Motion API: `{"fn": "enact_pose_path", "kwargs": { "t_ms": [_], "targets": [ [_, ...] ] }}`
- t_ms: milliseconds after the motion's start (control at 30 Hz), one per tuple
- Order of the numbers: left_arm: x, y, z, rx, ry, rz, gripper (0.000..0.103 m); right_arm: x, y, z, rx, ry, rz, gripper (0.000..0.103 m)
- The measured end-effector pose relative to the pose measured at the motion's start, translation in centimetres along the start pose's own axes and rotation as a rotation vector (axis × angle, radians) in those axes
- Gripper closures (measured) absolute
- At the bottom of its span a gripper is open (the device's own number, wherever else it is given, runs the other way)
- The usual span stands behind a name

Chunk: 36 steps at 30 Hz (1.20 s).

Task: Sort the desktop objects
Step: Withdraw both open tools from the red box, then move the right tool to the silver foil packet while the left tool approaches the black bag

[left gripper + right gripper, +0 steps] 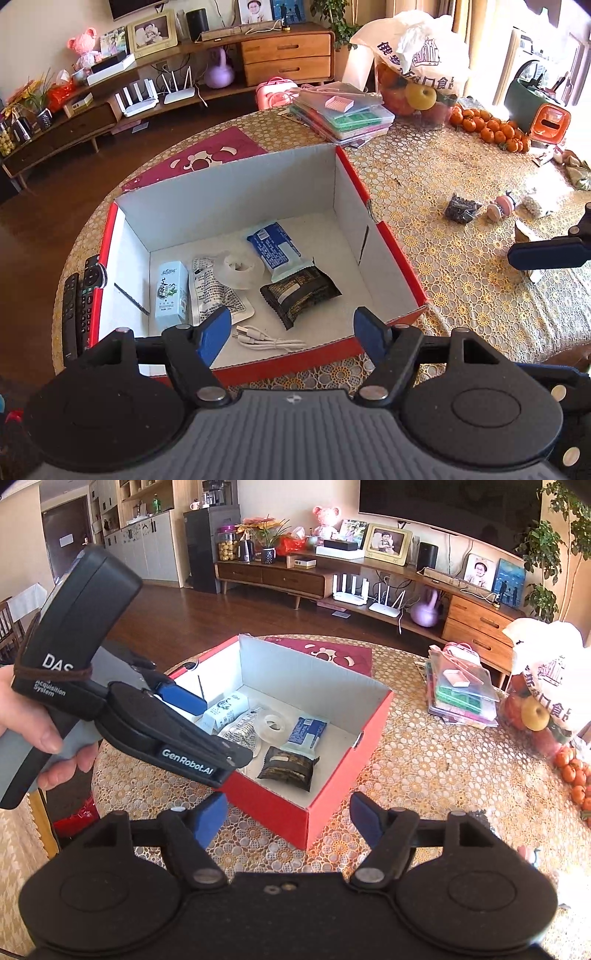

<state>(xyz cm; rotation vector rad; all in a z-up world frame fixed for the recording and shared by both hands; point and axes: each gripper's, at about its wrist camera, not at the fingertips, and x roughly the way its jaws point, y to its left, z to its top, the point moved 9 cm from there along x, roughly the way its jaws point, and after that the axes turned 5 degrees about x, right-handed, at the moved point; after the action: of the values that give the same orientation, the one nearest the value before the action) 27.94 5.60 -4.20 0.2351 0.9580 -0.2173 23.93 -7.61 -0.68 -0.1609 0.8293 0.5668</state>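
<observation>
My left claw hangs with fingers spread and empty over the near rim of the red box at frame centre. Inside lie a white cable, dark packet, blue pouch and tape roll. My right claw gapes empty above the surface, lower centre.

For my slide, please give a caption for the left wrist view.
Open left gripper hovers over the red box holding packets, tape and a white cable.
</observation>
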Motion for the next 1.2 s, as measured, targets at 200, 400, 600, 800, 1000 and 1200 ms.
{"fn": "enact_pose_path", "kwargs": {
  "t_ms": [200,400,600,800,1000,1200],
  "targets": [
    [-1.1,-1.4,-0.6,0.003,-0.015,-0.02,0.027,-1.3,-0.8,-1.0,0.015,-0.014,-0.005,0.026],
    [-1.9,-2.6,-1.5,-0.013,-0.036,-0.015,0.025,-3.0,-2.6,-2.1,0.058,-0.037,0.006,0.023],
    [-2.6,-3.6,-2.5,-0.062,-0.064,-0.022,0.02,-4.2,-4.5,-4.1,0.071,-0.048,-0.009,0.016],
    [-3.4,-5.2,-3.1,-0.075,-0.098,-0.03,0.018,-4.9,-5.9,-6.1,0.112,-0.052,-0.024,0.011],
    [-4.1,-7.0,-3.2,-0.078,-0.127,-0.061,0.005,-6.1,-6.9,-7.7,0.114,-0.075,-0.051,0.006],
    [-4.5,-9.3,-3.0,-0.084,-0.161,-0.111,0.001,-7.5,-9.1,-9.2,0.138,-0.107,-0.121,0.006]
  ]
}}
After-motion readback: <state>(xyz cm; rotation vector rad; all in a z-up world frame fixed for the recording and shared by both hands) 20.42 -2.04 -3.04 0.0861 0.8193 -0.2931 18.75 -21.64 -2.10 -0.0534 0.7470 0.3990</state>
